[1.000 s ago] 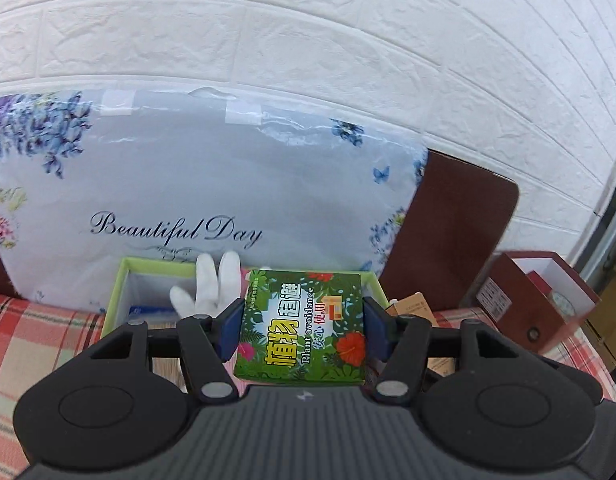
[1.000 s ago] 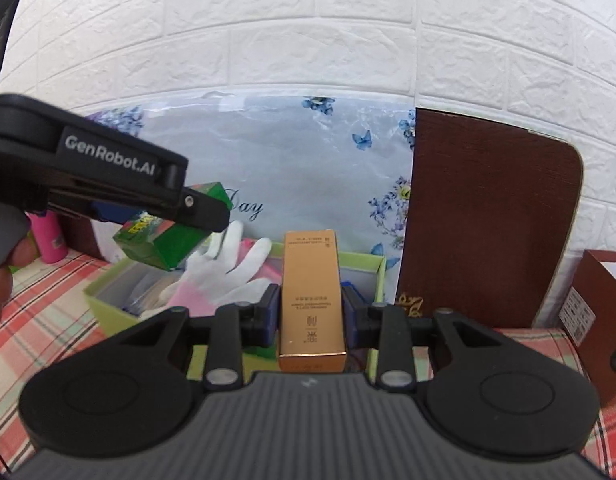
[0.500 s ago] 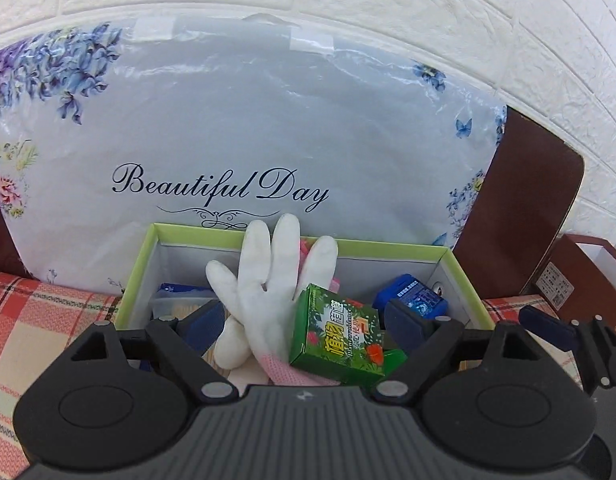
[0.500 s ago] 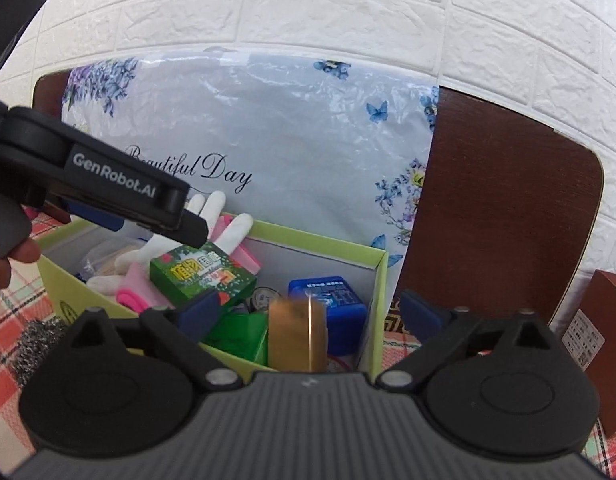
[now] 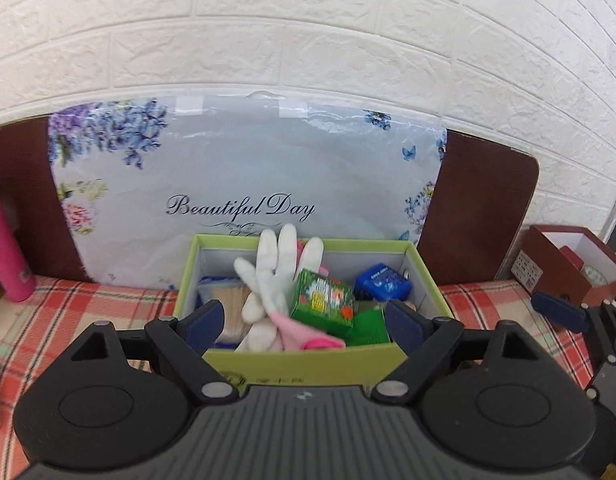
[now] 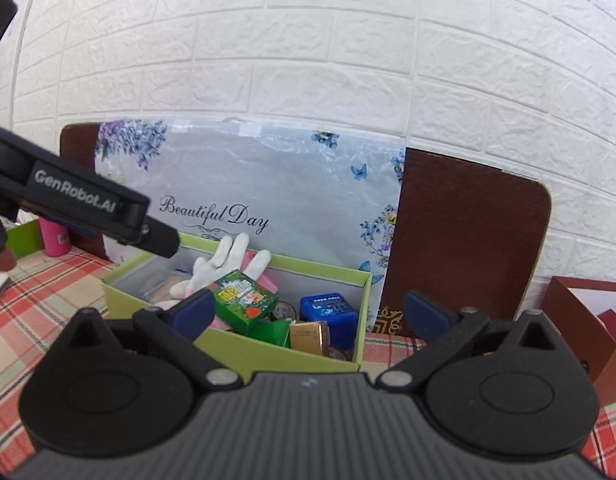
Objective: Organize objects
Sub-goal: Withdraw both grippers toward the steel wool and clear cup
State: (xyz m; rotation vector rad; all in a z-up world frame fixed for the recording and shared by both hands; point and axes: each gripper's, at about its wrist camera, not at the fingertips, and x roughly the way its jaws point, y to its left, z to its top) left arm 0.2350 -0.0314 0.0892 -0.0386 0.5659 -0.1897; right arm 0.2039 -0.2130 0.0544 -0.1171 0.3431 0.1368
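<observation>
A light green open box (image 5: 300,364) (image 6: 268,350) sits on the plaid cloth. Inside lie a white and pink glove (image 5: 274,276) (image 6: 224,258), a green printed carton (image 5: 321,300) (image 6: 246,300), a blue box (image 5: 381,286) (image 6: 327,312) and a gold carton (image 6: 308,334). My left gripper (image 5: 304,320) is open and empty just in front of the box. My right gripper (image 6: 308,310) is open and empty, back from the box's near right corner.
A floral "Beautiful Day" bag (image 5: 244,184) (image 6: 268,200) leans on a brown board (image 5: 479,212) (image 6: 467,240) against the white brick wall. A brown open box (image 5: 567,264) (image 6: 583,320) stands at right, a pink bottle (image 5: 4,248) (image 6: 54,236) at left.
Both grippers opened and let go: the green carton and the gold carton now lie in the green box. Both grippers then pulled back from it.
</observation>
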